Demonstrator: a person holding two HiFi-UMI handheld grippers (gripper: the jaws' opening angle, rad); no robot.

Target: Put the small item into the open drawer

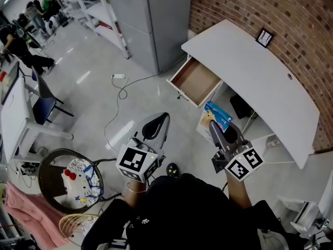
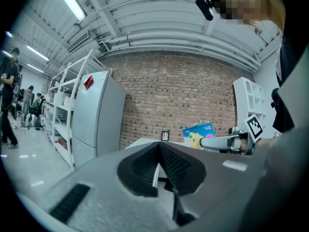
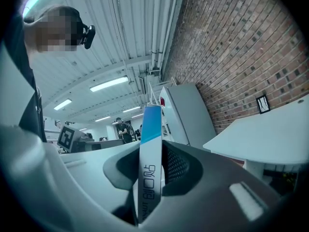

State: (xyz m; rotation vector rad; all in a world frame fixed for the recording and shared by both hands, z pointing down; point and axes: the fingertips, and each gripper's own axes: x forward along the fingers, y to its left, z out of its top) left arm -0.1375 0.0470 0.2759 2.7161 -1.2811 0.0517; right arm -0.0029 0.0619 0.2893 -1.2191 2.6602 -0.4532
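A flat blue and white box (image 1: 219, 115) stands on edge between the pads of my right gripper (image 1: 214, 124), which is shut on it. In the right gripper view the box (image 3: 150, 149) fills the gap between the jaws. The open drawer (image 1: 193, 82) sticks out of the white desk (image 1: 250, 72), its wooden bottom bare, a short way ahead of the box. My left gripper (image 1: 159, 120) is shut with nothing in it, level, left of the drawer. The left gripper view shows its jaws meeting at the tip (image 2: 158, 150), and the box (image 2: 198, 131) off to the right.
A grey cabinet (image 1: 148, 20) stands left of the desk, with white shelves (image 1: 99, 9) beyond. A cable and power strip (image 1: 119, 77) lie on the floor. A small framed picture (image 1: 264, 37) sits on the desk. A round table (image 1: 70, 178) is at lower left.
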